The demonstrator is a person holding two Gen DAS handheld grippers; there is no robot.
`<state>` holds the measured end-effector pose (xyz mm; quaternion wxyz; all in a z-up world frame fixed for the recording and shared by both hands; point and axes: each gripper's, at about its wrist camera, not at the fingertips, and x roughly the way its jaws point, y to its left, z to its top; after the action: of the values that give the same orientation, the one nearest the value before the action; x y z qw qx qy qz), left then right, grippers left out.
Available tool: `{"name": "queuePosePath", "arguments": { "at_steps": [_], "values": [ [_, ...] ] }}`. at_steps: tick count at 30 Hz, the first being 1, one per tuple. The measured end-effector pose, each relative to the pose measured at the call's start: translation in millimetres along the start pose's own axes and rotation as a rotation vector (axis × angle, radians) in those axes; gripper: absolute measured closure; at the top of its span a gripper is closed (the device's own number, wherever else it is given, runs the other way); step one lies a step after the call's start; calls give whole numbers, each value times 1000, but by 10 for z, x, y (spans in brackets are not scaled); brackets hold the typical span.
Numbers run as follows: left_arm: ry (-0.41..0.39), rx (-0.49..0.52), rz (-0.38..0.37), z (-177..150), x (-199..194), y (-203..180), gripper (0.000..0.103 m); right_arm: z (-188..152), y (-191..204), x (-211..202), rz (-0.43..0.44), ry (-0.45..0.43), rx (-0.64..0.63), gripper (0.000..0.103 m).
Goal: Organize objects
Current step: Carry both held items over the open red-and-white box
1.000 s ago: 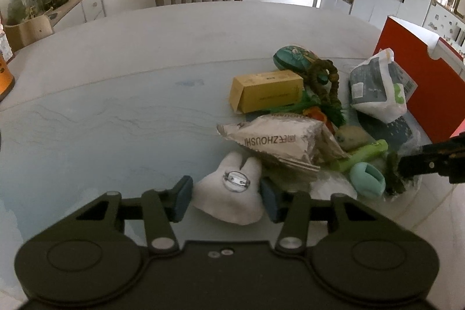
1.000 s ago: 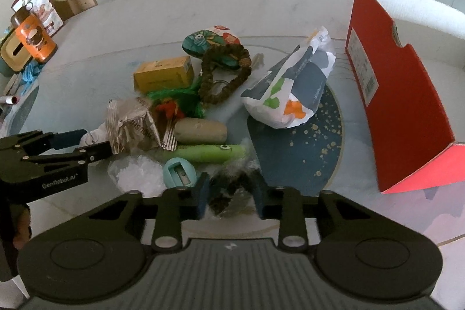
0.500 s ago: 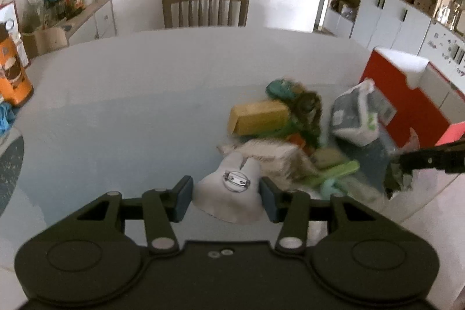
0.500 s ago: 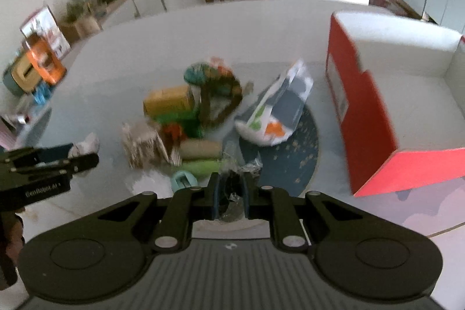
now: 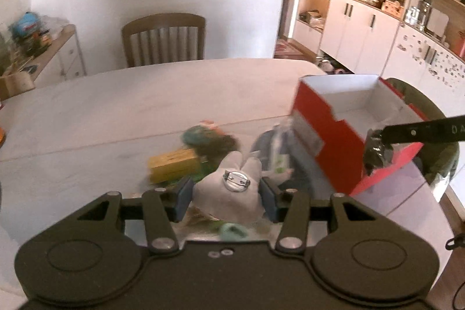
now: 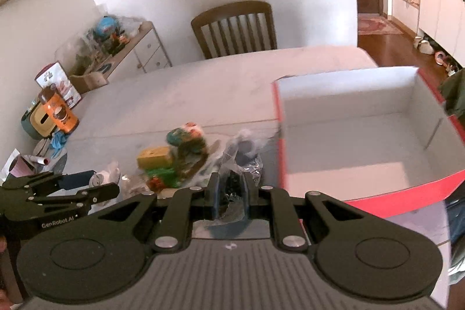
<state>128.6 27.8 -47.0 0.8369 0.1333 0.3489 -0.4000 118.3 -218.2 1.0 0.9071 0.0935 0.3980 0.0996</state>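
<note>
Red box [image 6: 343,135], white inside, open top, on the table [image 5: 116,112] at the right; interior bare in both views.
Left gripper [image 5: 225,193]: jaws partly closed on a white plush [image 5: 229,193] with a round metal pin on it, both pads pressed against its sides; plush lifted above the pile.
Right gripper [image 6: 231,193]: jaws nearly together, clamped on a dark crinkled bag [image 6: 231,191], held just beside the box's near left corner. From the left wrist view the bag [image 5: 376,150] hangs from the fingertips in front of the box's red wall.
Pile on the table, left of the box: yellow carton [image 6: 154,159]; green and orange items just in front of it, blurred; round teal painted piece [image 6: 183,134] behind; brown beaded loop [image 6: 194,153] beside the carton; grey-white pouch [image 6: 244,147] nearest the box.
Wooden chair [image 6: 235,28] at the far edge of the table.
Orange canister [image 6: 58,114] at the table's far left.
</note>
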Motion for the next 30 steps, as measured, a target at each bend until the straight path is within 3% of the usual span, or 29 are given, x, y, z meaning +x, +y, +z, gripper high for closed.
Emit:
{"name": "queuePosePath", "arguments": {
  "at_steps": [13, 24, 30],
  "values": [
    [12, 64, -87, 364, 290, -1200, 55, 212, -1085, -274, -59, -29, 15, 88],
    [37, 164, -121, 682, 710, -1950, 54, 434, -1773, -151, -97, -29, -7, 88],
    [85, 192, -117, 822, 1081, -2181, 55, 471, -2023, 16, -91, -1, -4, 88]
  ]
}}
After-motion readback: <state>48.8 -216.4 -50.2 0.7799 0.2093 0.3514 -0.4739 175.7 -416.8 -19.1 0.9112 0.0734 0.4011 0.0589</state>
